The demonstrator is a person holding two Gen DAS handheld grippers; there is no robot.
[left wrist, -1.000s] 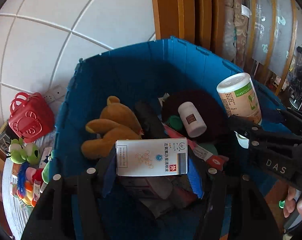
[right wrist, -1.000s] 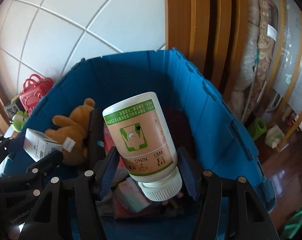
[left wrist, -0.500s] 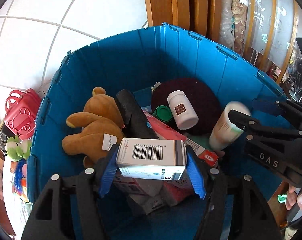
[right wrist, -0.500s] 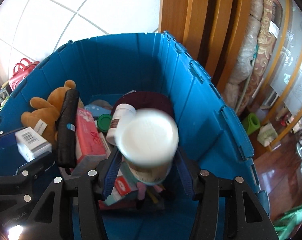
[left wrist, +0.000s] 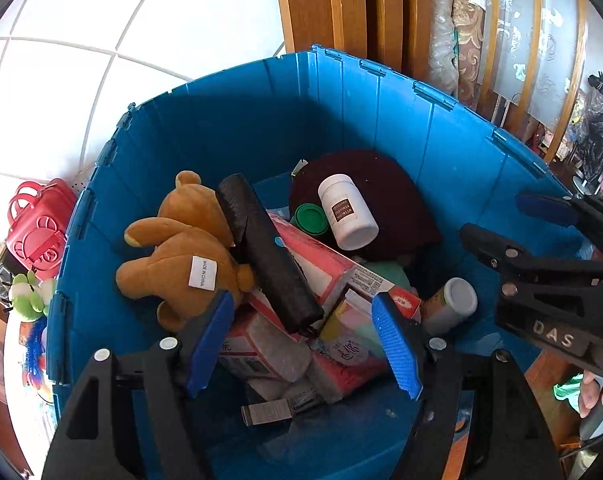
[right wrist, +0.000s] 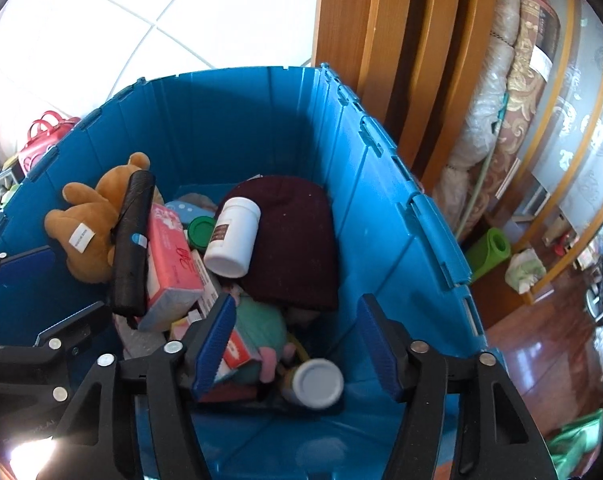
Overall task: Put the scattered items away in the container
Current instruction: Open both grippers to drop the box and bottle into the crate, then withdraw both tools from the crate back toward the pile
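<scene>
A blue bin (left wrist: 381,120) (right wrist: 381,208) holds a brown teddy bear (left wrist: 181,256) (right wrist: 89,232), a black roll (left wrist: 269,256) (right wrist: 131,240), pink boxes (left wrist: 317,264) (right wrist: 169,268), a white bottle (left wrist: 347,212) (right wrist: 231,236), a dark red hat (left wrist: 381,184) (right wrist: 293,240) and a white-capped bottle (left wrist: 453,302) (right wrist: 315,382) lying at the near side. My left gripper (left wrist: 305,344) is open and empty above the bin. My right gripper (right wrist: 297,348) is open and empty above the white-capped bottle; it also shows in the left wrist view (left wrist: 541,240).
A red toy basket (left wrist: 35,224) and a green frog toy (left wrist: 29,296) sit left of the bin. Wooden door frames (right wrist: 401,60) and rolled rugs (right wrist: 501,100) stand behind and right. A green roll (right wrist: 489,252) lies on the floor at right.
Both grippers opened. The white medicine box left the left gripper and the green-labelled bottle dropped from the right gripper into the bin.
</scene>
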